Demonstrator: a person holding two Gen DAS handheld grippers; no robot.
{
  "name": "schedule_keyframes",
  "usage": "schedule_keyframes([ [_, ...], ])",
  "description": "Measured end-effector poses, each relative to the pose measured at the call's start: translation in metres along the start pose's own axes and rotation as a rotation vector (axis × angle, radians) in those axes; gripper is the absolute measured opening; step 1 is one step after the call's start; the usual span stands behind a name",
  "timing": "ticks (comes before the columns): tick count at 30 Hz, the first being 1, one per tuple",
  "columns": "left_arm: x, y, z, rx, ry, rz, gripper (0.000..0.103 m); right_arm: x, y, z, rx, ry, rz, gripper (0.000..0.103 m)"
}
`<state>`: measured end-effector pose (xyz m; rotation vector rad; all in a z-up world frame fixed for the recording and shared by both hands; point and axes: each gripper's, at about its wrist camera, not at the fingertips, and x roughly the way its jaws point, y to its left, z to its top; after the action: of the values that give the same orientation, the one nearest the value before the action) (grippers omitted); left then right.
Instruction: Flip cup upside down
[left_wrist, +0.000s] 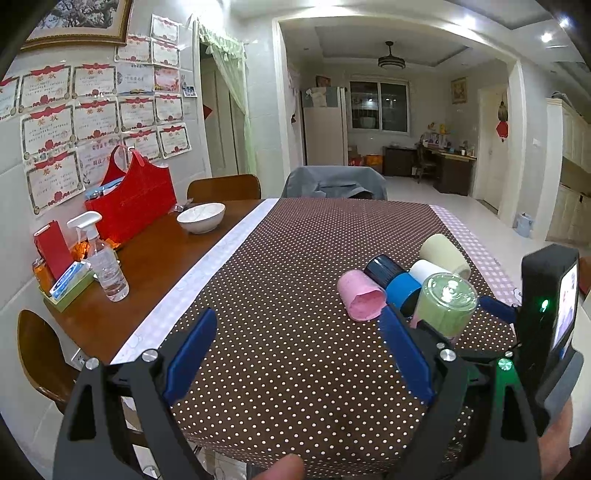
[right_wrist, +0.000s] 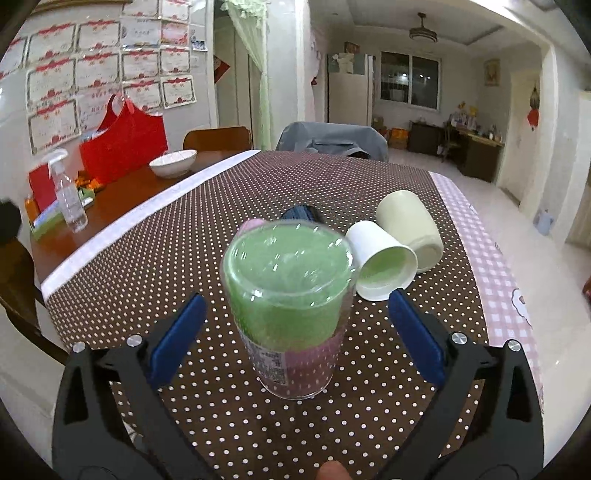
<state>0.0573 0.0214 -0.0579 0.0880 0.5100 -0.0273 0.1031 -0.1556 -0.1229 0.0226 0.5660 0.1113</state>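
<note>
A clear plastic cup with green and pink lining stands upside down on the dotted tablecloth, between the blue fingers of my right gripper, which is open and not touching it. It also shows in the left wrist view. My left gripper is open and empty over bare cloth, left of the cups. Lying on their sides behind are a pink cup, a dark cup, a blue cup, a white cup and a cream cup.
The table's wooden left part holds a white bowl, a spray bottle, a red bag and a tissue box. Chairs stand at the far end. The table's right edge is near the cups.
</note>
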Motion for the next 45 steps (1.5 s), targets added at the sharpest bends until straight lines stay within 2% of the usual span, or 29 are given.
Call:
schedule_keyframes([
  [10,-0.010,-0.012,0.007,0.020,-0.029,-0.016,0.088,-0.028,-0.020,0.023,0.116,0.014,0.060,0.097],
  [20,-0.020,-0.025,0.010,0.026,-0.049,-0.046,0.088,-0.071,-0.035,0.039,0.171,-0.033,0.042,0.097],
  [29,-0.037,-0.029,0.012,0.019,-0.082,-0.067,0.088,-0.115,-0.038,0.047,0.157,-0.124,-0.013,0.097],
  [45,-0.047,-0.032,0.009,0.023,-0.093,-0.072,0.088,-0.146,-0.040,0.034,0.148,-0.190,-0.119,0.097],
])
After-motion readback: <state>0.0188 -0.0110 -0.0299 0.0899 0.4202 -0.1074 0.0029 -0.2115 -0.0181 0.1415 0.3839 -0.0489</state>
